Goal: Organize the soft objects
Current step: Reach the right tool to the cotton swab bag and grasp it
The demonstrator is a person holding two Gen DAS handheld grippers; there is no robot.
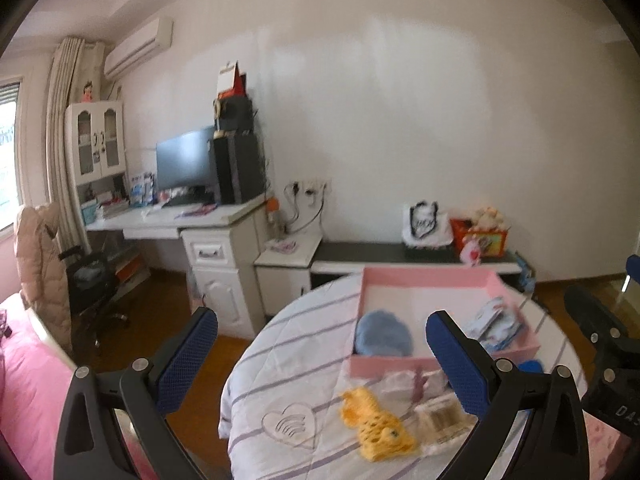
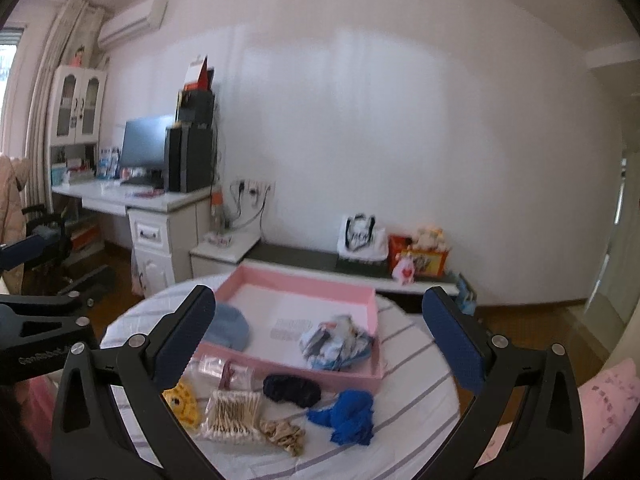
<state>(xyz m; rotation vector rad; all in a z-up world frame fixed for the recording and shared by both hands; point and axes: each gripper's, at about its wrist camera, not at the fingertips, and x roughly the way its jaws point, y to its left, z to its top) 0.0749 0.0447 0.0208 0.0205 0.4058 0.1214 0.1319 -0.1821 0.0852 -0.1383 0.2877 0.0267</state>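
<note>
A pink box (image 1: 428,280) (image 2: 304,280) stands on a round table under a striped quilt (image 1: 288,352). A light blue knit hat (image 1: 384,334) (image 2: 230,326) and a bundle of patterned cloths (image 1: 496,324) (image 2: 336,340) lie in the box. In front of the box lie a yellow knit piece (image 1: 376,424) (image 2: 182,400), a navy eye mask (image 2: 292,388), a blue cloth (image 2: 352,414) and a beige scrunchie (image 2: 284,434). My left gripper (image 1: 322,356) and right gripper (image 2: 320,338) hover above the table, both open and holding nothing.
A bag of cotton swabs (image 2: 236,412) and a clear packet (image 2: 228,370) lie among the soft items. Behind stand a white desk with a monitor (image 1: 184,160), an office chair (image 1: 92,292) and a low bench with bags and toys (image 1: 476,236). Pink bedding (image 1: 28,380) is at the left.
</note>
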